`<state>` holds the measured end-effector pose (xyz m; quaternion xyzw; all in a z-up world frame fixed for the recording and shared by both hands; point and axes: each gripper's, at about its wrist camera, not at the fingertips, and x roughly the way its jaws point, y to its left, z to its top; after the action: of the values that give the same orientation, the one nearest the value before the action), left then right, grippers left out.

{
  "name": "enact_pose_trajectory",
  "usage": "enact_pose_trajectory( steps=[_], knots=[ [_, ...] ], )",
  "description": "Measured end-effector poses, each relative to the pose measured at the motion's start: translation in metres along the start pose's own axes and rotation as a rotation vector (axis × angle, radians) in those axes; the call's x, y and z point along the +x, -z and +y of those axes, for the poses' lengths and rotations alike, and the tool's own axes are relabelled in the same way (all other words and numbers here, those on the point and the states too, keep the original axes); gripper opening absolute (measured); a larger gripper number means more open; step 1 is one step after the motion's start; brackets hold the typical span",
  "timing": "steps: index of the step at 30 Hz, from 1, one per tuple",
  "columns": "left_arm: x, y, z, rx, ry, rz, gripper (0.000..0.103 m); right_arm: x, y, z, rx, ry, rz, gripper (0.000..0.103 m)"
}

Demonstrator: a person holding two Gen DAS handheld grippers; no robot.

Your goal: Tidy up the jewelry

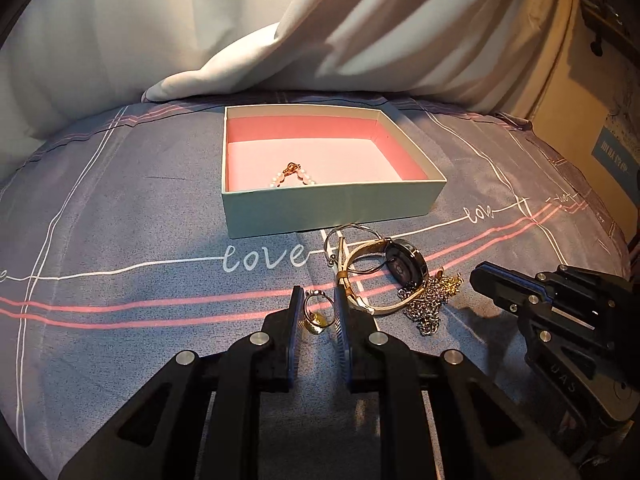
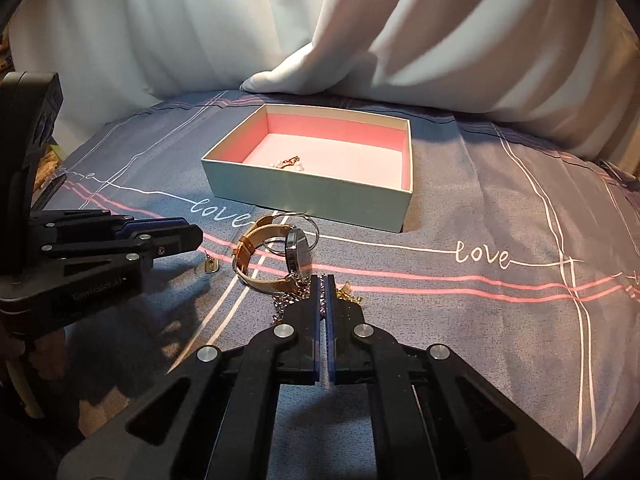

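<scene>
An open pale box with a pink inside point(image 1: 328, 212) point(image 2: 312, 196) lies on the bed sheet; a bead bracelet point(image 1: 292, 176) point(image 2: 290, 163) lies in it. In front of it lie a tan-strap watch point(image 1: 404, 268) point(image 2: 276, 256), a thin wire bangle point(image 1: 352, 236) and chain necklaces point(image 1: 432, 300). My left gripper point(image 1: 318, 304) is open, its fingers on either side of a small ring with a gold charm point(image 1: 316, 312) point(image 2: 211, 266) on the sheet. My right gripper point(image 2: 324, 284) is shut and empty, its tips at the chains point(image 2: 288, 300); it shows at the right in the left wrist view point(image 1: 486, 280).
The grey-blue sheet point(image 1: 120, 220) has pink and white lines and "love" lettering. White curtains point(image 1: 240, 40) hang behind the box and rest on the bed. A cardboard box point(image 1: 592, 120) stands at the far right.
</scene>
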<state>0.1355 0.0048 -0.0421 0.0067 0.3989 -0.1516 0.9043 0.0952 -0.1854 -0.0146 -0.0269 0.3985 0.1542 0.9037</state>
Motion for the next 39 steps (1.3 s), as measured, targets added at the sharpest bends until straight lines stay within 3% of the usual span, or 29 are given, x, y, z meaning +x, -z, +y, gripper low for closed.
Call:
enact_pose_trajectory(
  steps=[8,12,21,27,37,39],
  knots=[
    [-0.002,0.0,0.001,-0.011,0.0,-0.001,0.015,0.007,0.003,-0.004,0.038,-0.041,0.049,0.002],
    [-0.002,-0.004,0.004,-0.02,0.008,-0.002,0.015,0.016,-0.003,0.011,-0.012,-0.051,0.047,0.002],
    [0.012,-0.077,0.013,-0.054,0.013,-0.064,0.015,0.045,-0.087,0.012,-0.064,-0.006,-0.013,0.002],
    [0.035,-0.117,0.02,-0.069,-0.008,-0.051,0.015,0.061,-0.123,0.003,-0.064,0.018,-0.01,0.002],
    [0.048,-0.118,0.023,-0.085,-0.021,-0.01,0.015,0.065,-0.119,-0.004,-0.063,0.042,0.003,0.003],
    [0.047,-0.116,0.025,-0.095,-0.004,-0.008,0.022,0.065,-0.118,-0.006,-0.057,0.04,0.004,0.002]
  ],
)
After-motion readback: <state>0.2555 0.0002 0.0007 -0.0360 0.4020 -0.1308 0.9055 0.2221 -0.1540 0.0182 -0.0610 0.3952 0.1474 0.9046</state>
